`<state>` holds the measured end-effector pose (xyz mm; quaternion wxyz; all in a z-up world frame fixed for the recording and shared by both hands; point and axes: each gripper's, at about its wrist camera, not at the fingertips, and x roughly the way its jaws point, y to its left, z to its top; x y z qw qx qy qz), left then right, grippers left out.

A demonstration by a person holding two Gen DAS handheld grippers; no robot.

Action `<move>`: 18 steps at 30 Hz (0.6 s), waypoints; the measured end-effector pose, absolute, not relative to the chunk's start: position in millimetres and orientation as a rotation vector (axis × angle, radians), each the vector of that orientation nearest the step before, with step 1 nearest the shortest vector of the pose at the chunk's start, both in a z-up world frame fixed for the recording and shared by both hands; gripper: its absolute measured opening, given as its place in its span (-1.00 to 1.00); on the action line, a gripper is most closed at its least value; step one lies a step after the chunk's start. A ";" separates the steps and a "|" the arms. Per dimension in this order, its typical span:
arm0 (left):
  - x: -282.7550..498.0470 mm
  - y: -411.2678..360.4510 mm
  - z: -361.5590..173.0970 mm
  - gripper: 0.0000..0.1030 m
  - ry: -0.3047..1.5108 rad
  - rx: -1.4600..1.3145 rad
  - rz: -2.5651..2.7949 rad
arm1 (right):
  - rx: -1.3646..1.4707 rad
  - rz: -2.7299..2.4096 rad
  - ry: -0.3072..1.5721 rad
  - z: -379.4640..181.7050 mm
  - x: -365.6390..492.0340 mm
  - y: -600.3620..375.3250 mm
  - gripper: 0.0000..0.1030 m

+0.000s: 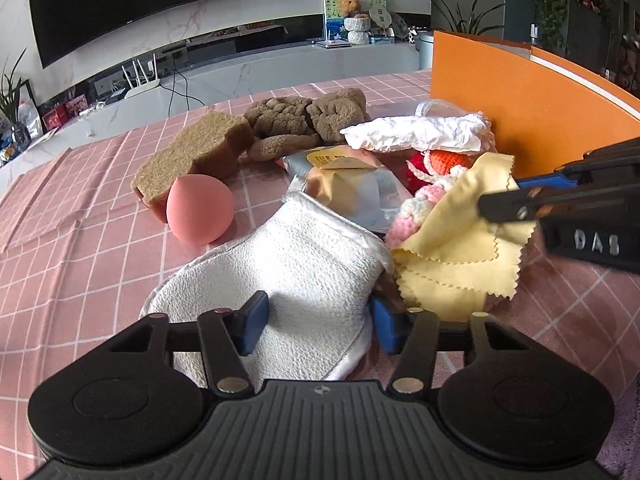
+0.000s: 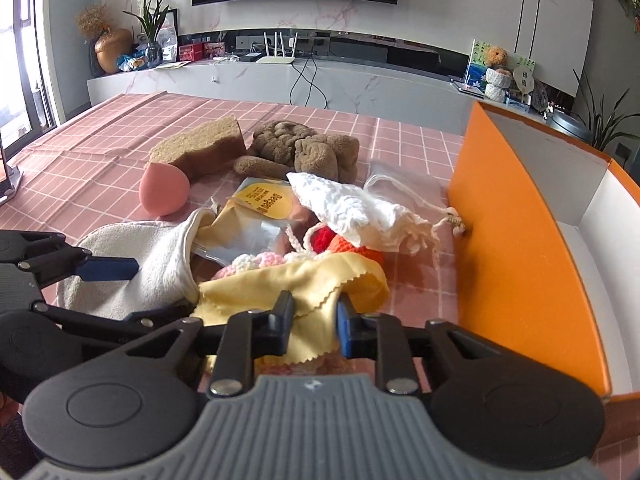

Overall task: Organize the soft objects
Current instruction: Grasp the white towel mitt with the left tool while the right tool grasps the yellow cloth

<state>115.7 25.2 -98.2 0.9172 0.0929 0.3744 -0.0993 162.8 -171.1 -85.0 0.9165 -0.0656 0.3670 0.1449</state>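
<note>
A pile of soft things lies on the pink checked tablecloth point(image 1: 80, 240). My left gripper point(image 1: 316, 326) is open, its fingers on either side of a white towel mitt point(image 1: 280, 268), which also shows in the right wrist view point(image 2: 132, 256). My right gripper point(image 2: 314, 320) is shut on a yellow cloth point(image 2: 308, 280); it reaches in from the right in the left wrist view point(image 1: 508, 204) and pinches that cloth point(image 1: 460, 256). Pink and red crochet pieces point(image 2: 320, 240) lie under the cloth.
A pink ball point(image 1: 200, 208), a brown sponge point(image 1: 192, 152), a brown plush point(image 1: 304, 120), a foil packet point(image 1: 348, 184) and a white knit pouch point(image 1: 416, 132) lie behind. An open orange box point(image 2: 520, 248) stands at the right.
</note>
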 end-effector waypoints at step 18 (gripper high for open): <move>84.3 46.3 -36.6 -0.68 0.635 0.027 -0.132 | -0.100 0.288 0.631 -44.2 138.5 -186.1 -1.00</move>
